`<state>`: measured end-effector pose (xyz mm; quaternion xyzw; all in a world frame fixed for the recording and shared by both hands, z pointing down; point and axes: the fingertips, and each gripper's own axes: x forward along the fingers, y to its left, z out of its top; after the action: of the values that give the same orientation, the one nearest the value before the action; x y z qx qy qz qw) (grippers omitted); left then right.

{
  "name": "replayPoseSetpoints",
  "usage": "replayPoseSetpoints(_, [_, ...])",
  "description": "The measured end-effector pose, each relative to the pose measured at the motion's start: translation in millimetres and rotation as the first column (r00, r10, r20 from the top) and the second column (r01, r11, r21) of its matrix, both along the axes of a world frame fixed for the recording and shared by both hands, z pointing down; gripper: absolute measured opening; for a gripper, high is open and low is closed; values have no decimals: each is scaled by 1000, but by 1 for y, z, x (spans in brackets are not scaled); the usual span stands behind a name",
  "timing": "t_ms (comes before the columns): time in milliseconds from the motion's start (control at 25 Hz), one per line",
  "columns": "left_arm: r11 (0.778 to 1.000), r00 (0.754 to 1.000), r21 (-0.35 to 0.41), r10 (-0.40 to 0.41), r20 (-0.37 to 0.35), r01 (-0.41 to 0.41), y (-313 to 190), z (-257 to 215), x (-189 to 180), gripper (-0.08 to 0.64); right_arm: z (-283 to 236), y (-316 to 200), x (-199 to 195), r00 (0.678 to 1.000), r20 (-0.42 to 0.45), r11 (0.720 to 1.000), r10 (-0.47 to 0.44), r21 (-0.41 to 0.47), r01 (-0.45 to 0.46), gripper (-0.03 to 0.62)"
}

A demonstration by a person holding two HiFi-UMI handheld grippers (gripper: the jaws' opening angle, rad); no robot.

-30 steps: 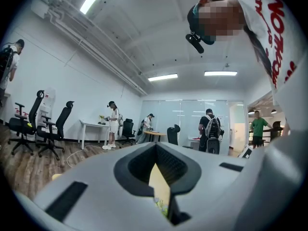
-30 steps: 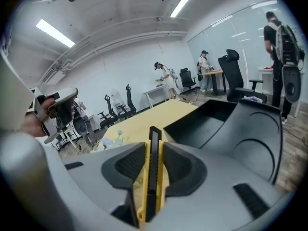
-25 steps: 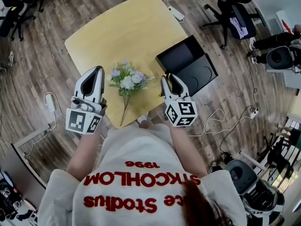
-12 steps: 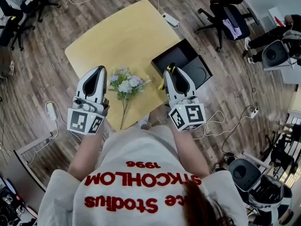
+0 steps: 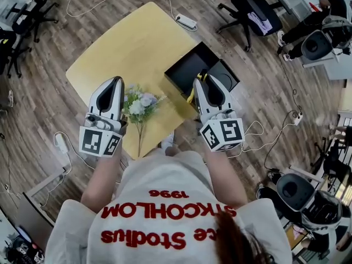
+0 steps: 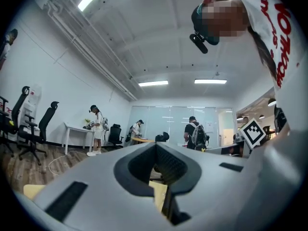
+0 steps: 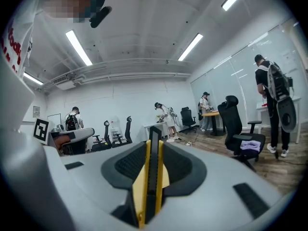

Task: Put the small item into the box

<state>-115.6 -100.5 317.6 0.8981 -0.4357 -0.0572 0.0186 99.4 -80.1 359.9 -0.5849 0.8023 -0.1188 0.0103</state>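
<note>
Knife point(image 7: 150, 177), the small yellow-and-black item, is clamped upright in our right claw point(image 5: 206, 84), its pads pressing on both flat sides. A second ago this claw hung over the near right edge of the surface point(image 5: 132, 43), short of the box point(image 5: 190, 67). It has since carried forward, and its tip now sits over the near rim of the box, with a bit of yellow showing beside it. The grip has not changed on the way.

Our left claw point(image 5: 114, 84) has stayed put near the near edge, jaws slightly apart with nothing between them. Just beside it lie the flowers point(image 5: 138, 106), untouched, stem pointing back at us.

Farther out, at the right corner of the surface, the black box lies open and looks empty.

We judge the carry almost done. What remains is to bring the knife fully over the open hollow, lower it and let the jaws part.
</note>
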Motion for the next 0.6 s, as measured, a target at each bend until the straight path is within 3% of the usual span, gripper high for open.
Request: replayPoseSetpoints(600, [995,997,-67,77,17,-76,-45,38,57,2,46,-47,43,997,22,994,74,-86,-72,117])
